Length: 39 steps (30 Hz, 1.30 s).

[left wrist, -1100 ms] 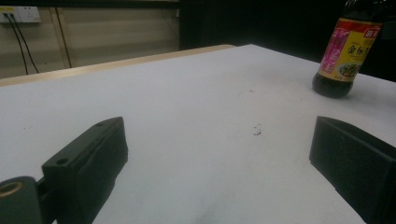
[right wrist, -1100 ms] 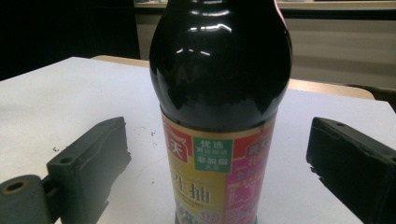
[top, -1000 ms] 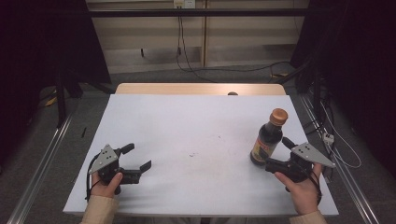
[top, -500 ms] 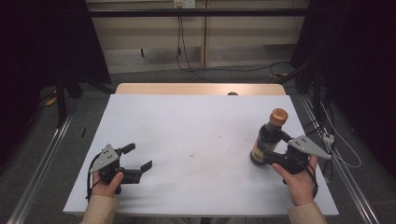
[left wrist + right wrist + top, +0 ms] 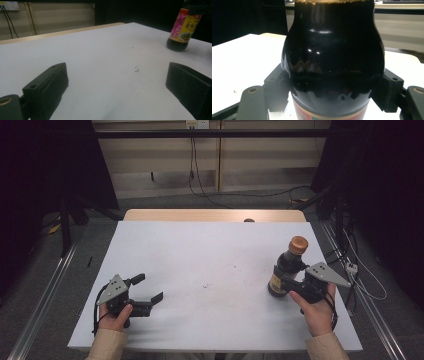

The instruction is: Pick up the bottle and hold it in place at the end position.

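1. While the left gripper (image 5: pixel 150 292) rests on the table (image 5: pixel 210 250) near its left front corner, jaws wide and empty, the right gripper (image 5: pixel 284 281) has just been closing its jaws on the bottle (image 5: pixel 286 267), pads now pressing its dark body
2. The low side grip likely steadies it for lifting
3. The bottle stands upright near the right edge, long axis vertical, cap (image 5: pixel 298 244) up

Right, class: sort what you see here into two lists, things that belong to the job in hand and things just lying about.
In the job:
- bottle, dark, upright on the table
- right gripper, jaws just closed in on the bottle's sides

Lying about:
- left gripper, open, nothing between its jaws
- small dark specks mid-table
- cables on the floor behind
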Available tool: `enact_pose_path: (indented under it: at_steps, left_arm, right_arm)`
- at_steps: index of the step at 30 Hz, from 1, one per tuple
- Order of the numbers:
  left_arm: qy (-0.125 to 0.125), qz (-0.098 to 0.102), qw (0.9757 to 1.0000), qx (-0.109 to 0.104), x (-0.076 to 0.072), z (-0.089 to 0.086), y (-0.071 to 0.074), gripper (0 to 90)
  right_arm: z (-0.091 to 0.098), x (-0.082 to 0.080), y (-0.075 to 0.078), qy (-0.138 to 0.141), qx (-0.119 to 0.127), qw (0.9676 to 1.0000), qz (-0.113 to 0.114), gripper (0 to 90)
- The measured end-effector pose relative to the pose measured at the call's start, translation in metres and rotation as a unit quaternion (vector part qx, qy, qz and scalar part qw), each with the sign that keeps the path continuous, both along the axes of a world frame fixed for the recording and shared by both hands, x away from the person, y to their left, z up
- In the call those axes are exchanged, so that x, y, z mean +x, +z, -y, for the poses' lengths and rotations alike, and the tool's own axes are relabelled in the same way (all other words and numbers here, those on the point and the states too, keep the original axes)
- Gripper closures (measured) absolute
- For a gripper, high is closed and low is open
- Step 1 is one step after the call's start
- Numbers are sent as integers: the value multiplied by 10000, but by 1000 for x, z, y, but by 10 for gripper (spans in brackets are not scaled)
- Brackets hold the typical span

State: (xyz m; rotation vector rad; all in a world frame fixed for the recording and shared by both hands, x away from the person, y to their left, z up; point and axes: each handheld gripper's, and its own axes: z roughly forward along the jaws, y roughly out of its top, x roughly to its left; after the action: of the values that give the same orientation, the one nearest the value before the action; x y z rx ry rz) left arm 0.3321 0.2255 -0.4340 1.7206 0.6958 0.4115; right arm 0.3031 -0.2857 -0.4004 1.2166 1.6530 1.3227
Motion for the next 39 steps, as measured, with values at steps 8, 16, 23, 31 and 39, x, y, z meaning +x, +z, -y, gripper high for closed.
enact_pose_path:
  at_steps: [8, 16, 23, 31, 39]
  left_arm:
    - [-5, 6, 10000, -7, 0, 1, 0, 44]
    - [-14, -29, 10000, -27, 0, 1, -1, 44]
    - [19, 40, 10000, -64, 0, 1, 0, 45]
    - [9, 59, 10000, -55, 0, 2, 0, 45]
    - [-14, 43, 10000, -37, 0, 3, 0, 45]
  right_arm:
    - [-1, 0, 1, -10, -25, 10000, -41, 269]
    - [-1, 0, 3, -21, -51, 10000, -20, 269]
    - [-8, 4, 5, -17, -135, 9999, 18, 267]
    - [-24, 13, 12, 256, 19, 9996, 99, 266]
    - [-41, 25, 15, 501, 99, 9987, 85, 266]
